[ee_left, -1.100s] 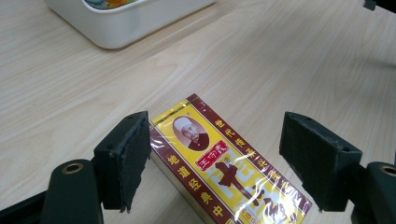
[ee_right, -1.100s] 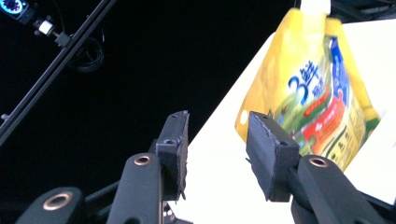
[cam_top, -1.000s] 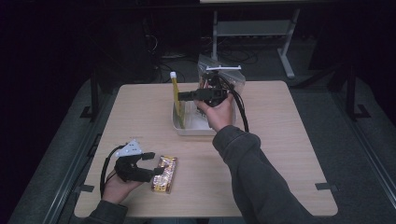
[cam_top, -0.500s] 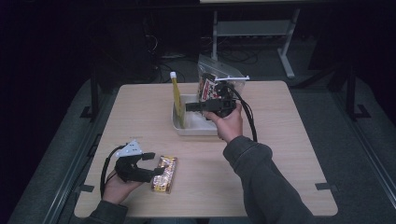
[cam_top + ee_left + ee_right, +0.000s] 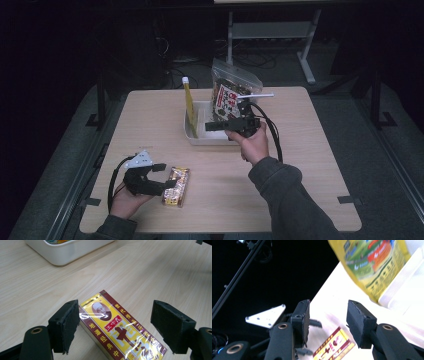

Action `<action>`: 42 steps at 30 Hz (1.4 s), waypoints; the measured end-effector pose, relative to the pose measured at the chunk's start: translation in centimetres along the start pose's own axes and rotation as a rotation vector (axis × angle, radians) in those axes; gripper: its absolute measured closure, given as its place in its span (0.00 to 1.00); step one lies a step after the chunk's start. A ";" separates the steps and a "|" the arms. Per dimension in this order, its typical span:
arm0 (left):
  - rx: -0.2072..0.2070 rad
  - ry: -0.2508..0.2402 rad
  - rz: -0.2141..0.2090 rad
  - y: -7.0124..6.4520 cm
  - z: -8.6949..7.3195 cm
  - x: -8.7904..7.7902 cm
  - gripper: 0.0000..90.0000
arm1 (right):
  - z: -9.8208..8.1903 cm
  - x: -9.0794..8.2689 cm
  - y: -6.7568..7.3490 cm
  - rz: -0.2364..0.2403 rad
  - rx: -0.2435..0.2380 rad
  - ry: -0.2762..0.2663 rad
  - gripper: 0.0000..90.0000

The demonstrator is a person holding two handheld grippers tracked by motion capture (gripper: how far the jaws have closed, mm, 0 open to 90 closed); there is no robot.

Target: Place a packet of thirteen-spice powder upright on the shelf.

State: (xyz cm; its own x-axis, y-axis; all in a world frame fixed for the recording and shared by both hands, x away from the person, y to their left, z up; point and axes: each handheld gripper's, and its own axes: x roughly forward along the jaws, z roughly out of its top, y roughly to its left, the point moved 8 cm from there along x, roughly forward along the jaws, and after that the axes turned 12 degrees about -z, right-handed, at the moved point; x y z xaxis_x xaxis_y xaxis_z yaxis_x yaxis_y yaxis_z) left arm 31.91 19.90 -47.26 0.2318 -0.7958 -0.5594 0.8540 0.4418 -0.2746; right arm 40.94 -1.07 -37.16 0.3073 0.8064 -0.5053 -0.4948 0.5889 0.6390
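Note:
A yellow and red box (image 5: 176, 186) lies flat near the table's front left. My left gripper (image 5: 167, 177) is open around one end of it; in the left gripper view the box (image 5: 120, 332) lies between the pads, with a clear gap to the right one. A white tray (image 5: 200, 137) holds an upright yellow pouch (image 5: 190, 107) and a clear snack bag (image 5: 231, 95). My right gripper (image 5: 210, 126) hovers over the tray's front edge and points left. Its jaws have just been opening, and nothing is between them (image 5: 328, 312).
The right gripper view looks past the yellow pouch (image 5: 374, 265) and the tray's wall (image 5: 402, 287) down to the box (image 5: 334, 345). Bare wooden table (image 5: 310, 165) spreads to the right of the tray. A metal frame (image 5: 270, 30) stands on the dark floor behind the table.
The right gripper has let go of the snack bag, which now stands in the tray, and has drawn back and down to the tray's front edge. The left gripper has stayed put.

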 end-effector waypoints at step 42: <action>-0.068 0.142 0.120 -0.1 -2.2 3.6 0.17 | -6.0 0.8 -1.3 -0.043 -0.054 0.077 0.50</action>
State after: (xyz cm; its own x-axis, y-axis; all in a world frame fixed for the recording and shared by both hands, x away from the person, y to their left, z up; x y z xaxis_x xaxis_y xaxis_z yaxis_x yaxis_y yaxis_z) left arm 31.63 17.87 -50.99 0.2582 -0.6711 -0.6949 0.7894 0.5612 -0.2487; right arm 36.91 -1.51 -41.85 0.2669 0.7728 -0.5757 -0.5266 0.6173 0.5845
